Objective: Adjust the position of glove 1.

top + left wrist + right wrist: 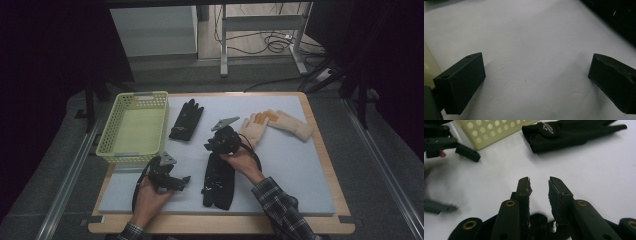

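White mat (300, 170): black glove (218, 180) lengthwise, fingers toward person; right gripper (539, 187) narrowly apart, empty; left gripper (536, 80) wide apart.

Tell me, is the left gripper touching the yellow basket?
Apart. The high view shows white mat between the left gripper and the yellow basket.

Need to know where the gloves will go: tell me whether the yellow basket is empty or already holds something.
Empty. The high view shows the yellow basket with its bare floor, and both black gloves lie outside it on the white mat.
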The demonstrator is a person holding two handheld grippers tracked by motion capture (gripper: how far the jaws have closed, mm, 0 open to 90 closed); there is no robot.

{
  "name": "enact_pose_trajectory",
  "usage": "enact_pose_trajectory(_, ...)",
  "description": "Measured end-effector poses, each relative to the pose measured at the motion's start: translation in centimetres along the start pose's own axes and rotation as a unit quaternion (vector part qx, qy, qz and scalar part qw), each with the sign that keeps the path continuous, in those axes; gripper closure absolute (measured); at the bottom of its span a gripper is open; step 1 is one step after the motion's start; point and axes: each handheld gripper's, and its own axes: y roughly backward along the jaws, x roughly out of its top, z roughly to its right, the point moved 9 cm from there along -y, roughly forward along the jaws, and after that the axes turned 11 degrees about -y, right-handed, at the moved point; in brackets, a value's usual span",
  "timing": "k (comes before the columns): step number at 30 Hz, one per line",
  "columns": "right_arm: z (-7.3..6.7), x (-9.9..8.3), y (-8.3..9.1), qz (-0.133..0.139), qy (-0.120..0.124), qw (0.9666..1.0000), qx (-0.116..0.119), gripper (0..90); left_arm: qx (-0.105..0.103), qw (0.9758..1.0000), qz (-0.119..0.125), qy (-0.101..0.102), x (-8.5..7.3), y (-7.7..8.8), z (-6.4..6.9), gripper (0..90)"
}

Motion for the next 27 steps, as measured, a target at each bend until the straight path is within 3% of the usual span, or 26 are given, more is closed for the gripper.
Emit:
enact_pose_trajectory(16, 0.9, 5.0, -5.4, 0.006, -0.008, 0.9999, -0.003, 71.9, 0.000, 1.0000, 0.000, 0.000, 0.0, 0.0, 0.0, 0.9)
enact_pose_trajectory(21, 1.2, 6.1, -7.8, 0.002, -0.003, 0.9999, -0.012, 63.9, -0.001, 1.0000, 0.002, 0.002, 0.0, 0.0, 0.0, 0.9)
enact_pose_trajectory(27, 1.4, 6.0, -10.2, -0.013, 0.010, 0.9995, -0.027, 49.3, -0.001, 1.0000, 0.001, 0.002, 0.0, 0.0, 0.0, 0.8)
